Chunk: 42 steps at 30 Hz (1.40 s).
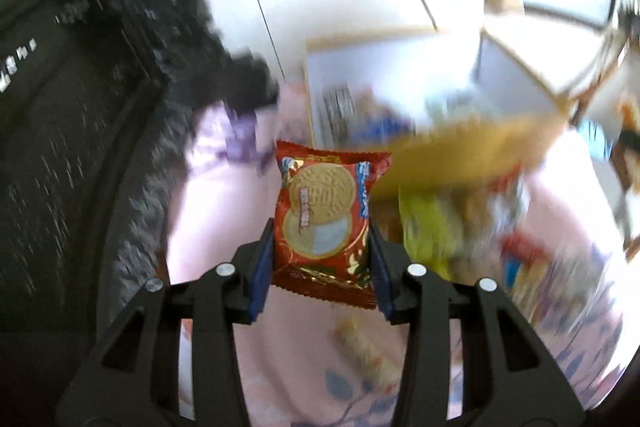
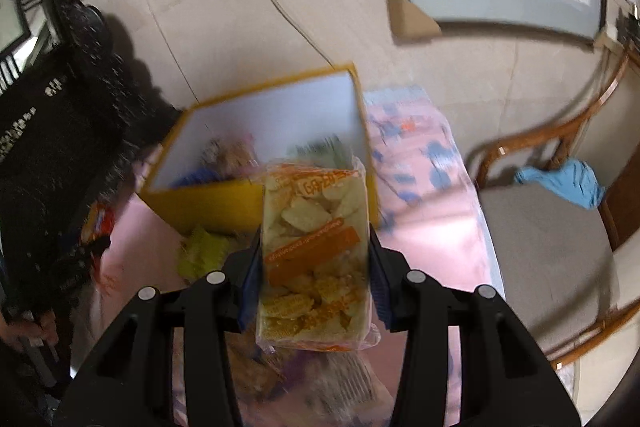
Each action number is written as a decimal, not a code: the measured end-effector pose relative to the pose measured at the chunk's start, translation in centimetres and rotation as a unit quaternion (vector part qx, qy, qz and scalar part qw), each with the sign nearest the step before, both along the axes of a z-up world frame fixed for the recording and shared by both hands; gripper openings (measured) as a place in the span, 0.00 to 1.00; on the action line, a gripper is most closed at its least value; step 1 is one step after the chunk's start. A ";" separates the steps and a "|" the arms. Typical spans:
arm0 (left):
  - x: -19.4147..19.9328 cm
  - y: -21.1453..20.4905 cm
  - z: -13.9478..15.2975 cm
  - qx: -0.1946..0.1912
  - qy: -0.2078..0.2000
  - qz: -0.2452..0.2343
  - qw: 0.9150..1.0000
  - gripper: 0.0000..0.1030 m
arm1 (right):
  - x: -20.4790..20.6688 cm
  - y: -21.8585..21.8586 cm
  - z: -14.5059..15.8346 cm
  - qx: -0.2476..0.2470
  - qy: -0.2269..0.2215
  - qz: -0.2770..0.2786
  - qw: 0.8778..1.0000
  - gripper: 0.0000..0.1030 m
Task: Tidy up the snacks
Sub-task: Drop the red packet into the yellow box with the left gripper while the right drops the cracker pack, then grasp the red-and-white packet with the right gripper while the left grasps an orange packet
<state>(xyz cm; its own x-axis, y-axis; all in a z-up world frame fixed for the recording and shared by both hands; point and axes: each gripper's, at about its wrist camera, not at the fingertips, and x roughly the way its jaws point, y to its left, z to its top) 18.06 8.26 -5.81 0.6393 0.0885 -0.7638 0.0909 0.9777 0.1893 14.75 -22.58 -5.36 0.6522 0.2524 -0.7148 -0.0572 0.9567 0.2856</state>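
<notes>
Pink floral cloth covers the desk below both your grippers, with a beige wall behind. Your left gripper has its jaws clamped on a red biscuit packet; the blue pads press its two side edges, and the packet stands upright between them, its top reaching well past the fingertips. Ahead of those jaws and to their right sits the yellow box, blurred. Your right gripper grips a clear bag of pale and orange crisps the same way, by its sides, lengthwise along the fingers. Just beyond its jaws the yellow box stands open with packets inside; a green packet lies beside the box's near wall.
</notes>
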 end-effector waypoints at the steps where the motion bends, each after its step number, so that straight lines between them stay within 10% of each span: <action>1: 0.3 -0.5 1.0 0.004 -0.010 0.004 1.000 0.41 | 0.6 0.3 0.6 0.001 -0.008 0.003 1.000 0.45; 7: 4.4 -1.5 3.8 0.004 -0.092 0.041 0.995 0.41 | 6.4 3.0 4.0 -0.012 -0.049 0.056 0.997 0.45; 18: 10.3 -1.5 0.8 -0.048 -0.037 0.062 0.996 0.41 | 14.8 5.9 3.0 -0.041 -0.025 0.105 0.993 0.45; 21: 11.5 -1.1 -0.3 -0.037 -0.035 0.066 0.997 0.56 | 16.0 7.3 1.5 -0.069 -0.015 0.119 0.990 0.45; 24: 11.5 -1.0 -0.9 -0.029 -0.030 0.069 0.997 0.87 | 16.8 7.9 0.0 -0.090 -0.003 0.135 0.987 0.96; 34: 5.7 2.2 -2.3 0.033 -0.014 0.097 0.995 0.98 | 11.9 3.6 -2.1 -0.111 0.035 0.138 0.984 0.99; 42: 2.9 4.1 -9.5 0.016 0.081 0.130 0.988 0.98 | 7.7 5.1 -11.2 -0.090 0.112 0.138 0.980 0.99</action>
<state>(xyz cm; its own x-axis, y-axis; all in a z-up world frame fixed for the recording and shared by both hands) 20.94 12.32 -15.35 0.4607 0.2604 -0.8485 -0.1316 0.9655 0.2248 22.47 -17.52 -16.52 0.3978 0.2537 -0.8817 -0.2755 0.9497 0.1490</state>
